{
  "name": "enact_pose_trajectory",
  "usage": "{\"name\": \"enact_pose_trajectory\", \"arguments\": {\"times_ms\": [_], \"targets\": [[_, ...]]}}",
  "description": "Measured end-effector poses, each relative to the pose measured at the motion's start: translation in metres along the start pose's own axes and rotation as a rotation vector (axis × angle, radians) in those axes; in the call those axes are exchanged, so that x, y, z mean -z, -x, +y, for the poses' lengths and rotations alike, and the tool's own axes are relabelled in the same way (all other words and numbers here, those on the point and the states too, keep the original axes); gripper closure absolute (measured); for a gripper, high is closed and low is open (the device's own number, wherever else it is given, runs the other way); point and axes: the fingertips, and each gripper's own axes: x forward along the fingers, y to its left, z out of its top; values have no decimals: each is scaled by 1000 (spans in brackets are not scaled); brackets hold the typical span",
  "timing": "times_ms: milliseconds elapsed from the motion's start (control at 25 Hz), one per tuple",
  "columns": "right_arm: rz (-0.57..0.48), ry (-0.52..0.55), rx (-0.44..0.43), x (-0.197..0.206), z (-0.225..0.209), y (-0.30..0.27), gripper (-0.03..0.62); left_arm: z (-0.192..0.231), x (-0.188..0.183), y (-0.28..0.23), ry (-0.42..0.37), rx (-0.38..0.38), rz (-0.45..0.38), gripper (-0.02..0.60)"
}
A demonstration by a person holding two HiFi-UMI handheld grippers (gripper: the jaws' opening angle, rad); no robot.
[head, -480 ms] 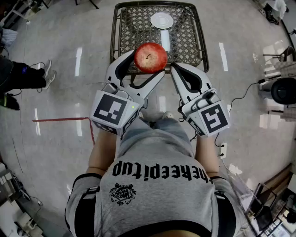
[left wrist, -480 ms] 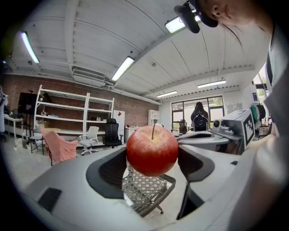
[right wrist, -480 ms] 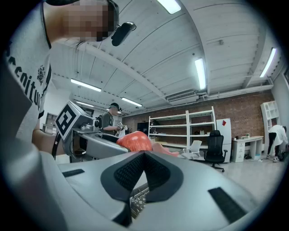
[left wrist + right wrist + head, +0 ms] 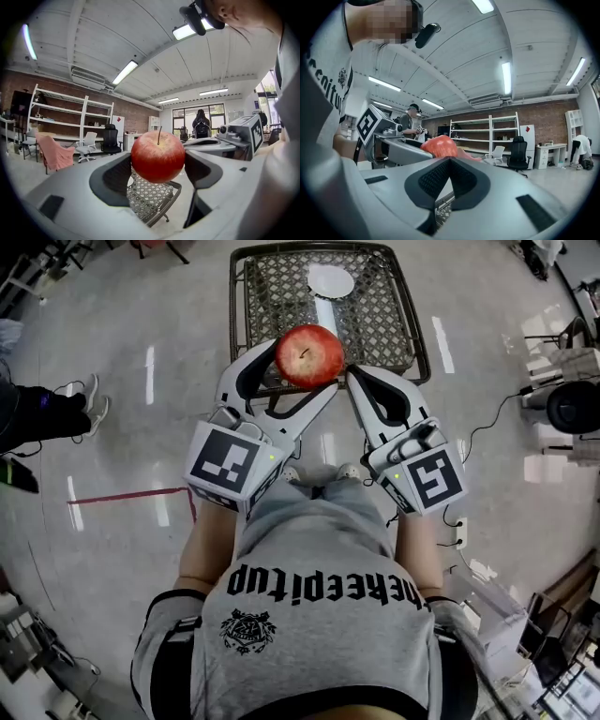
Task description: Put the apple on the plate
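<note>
A red apple (image 4: 309,355) (image 4: 158,156) with its stem up sits between the two jaws of my left gripper (image 4: 302,367) (image 4: 158,163); the gripper is shut on it and holds it in the air, short of the near edge of a wire-mesh table (image 4: 384,329). A small white plate (image 4: 330,280) lies on the far part of that table, beyond the apple. My right gripper (image 4: 361,382) (image 4: 449,165) hovers just right of the apple, its dark pads pressed together with nothing between them. In the right gripper view the apple (image 4: 440,145) peeks over the left gripper's side.
A white strip (image 4: 325,313) lies on the mesh below the plate. A person's dark legs and shoes (image 4: 89,395) stand at the left. A red tape line (image 4: 122,495) crosses the floor. Equipment and cables (image 4: 567,404) crowd the right. Shelves (image 4: 70,117) and office chairs (image 4: 111,139) stand farther off.
Both grippers and the apple keep their places in the head view. The floor has slid a little and both of the wearer's shoes now show under the grippers.
</note>
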Motion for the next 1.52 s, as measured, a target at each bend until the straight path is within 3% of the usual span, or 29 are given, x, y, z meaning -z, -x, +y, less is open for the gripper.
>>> {"name": "enact_pose_trajectory", "arguments": {"times_ms": [440, 760, 1520], "targets": [[18, 13, 67, 1, 23, -23, 599, 28, 9, 18, 12, 59, -18, 187], [4, -33, 151, 2, -3, -17, 599, 26, 9, 4, 25, 84, -27, 187], [-2, -1, -7, 16, -133, -42, 597, 37, 0, -129, 40, -24, -21, 187]]}}
